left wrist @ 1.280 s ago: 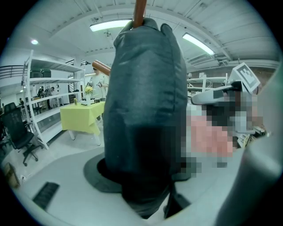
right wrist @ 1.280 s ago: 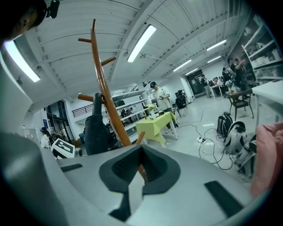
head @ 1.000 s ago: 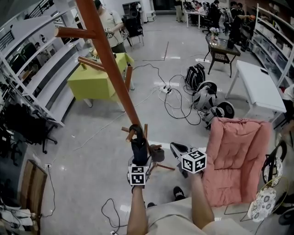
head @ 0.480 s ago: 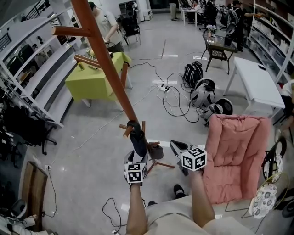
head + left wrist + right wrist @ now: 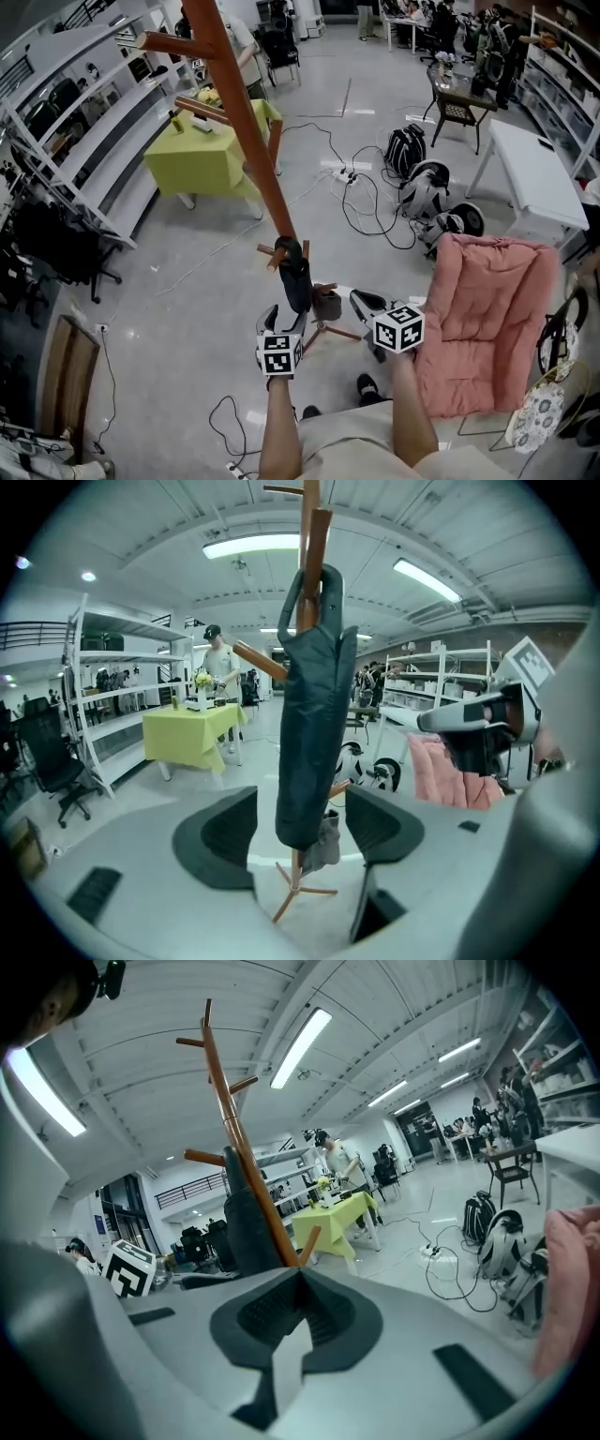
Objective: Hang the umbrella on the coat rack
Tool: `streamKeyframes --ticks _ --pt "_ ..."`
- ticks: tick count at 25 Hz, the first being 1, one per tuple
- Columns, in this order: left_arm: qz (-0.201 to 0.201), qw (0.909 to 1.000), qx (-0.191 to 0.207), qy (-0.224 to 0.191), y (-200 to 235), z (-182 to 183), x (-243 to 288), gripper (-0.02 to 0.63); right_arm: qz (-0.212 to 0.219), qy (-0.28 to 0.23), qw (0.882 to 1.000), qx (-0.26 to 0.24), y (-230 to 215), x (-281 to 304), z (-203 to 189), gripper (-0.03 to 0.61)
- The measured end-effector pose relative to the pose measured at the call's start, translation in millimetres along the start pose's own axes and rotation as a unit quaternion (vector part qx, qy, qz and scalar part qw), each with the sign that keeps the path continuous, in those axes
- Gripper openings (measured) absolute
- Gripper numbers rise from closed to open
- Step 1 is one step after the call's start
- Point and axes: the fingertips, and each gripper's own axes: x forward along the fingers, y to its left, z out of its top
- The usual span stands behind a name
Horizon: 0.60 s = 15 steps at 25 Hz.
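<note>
The brown wooden coat rack (image 5: 246,122) rises from its foot in front of me. A dark folded umbrella (image 5: 296,281) hangs by its loop from a low peg. In the left gripper view the umbrella (image 5: 314,714) hangs straight down the pole (image 5: 309,517). My left gripper (image 5: 283,323) is open; its jaws have just been opening. The umbrella's lower end stands between the pads (image 5: 230,832) with a gap on each side. My right gripper (image 5: 361,302) sits to the right of the rack, shut and empty (image 5: 300,1283). The umbrella (image 5: 246,1222) shows to its left.
A grey cloth (image 5: 326,305) hangs low on the rack near its foot. A pink padded chair (image 5: 487,309) stands close on the right. Beyond are a yellow-green table (image 5: 202,155) with a person (image 5: 217,667), floor cables (image 5: 361,202), bags (image 5: 405,150) and shelving (image 5: 66,122).
The left jaws have spread wider and drawn back a little from the umbrella, which now hangs free on its peg. The right gripper has stayed put.
</note>
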Motion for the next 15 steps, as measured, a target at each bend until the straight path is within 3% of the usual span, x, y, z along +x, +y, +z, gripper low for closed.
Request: streamKeyframes --ticks 15 --pt "-0.015 0.999 -0.007 -0.04 10 3 -55 0.295 -0.008 0.003 1.0 0.02 49 -8 -46 0.003"
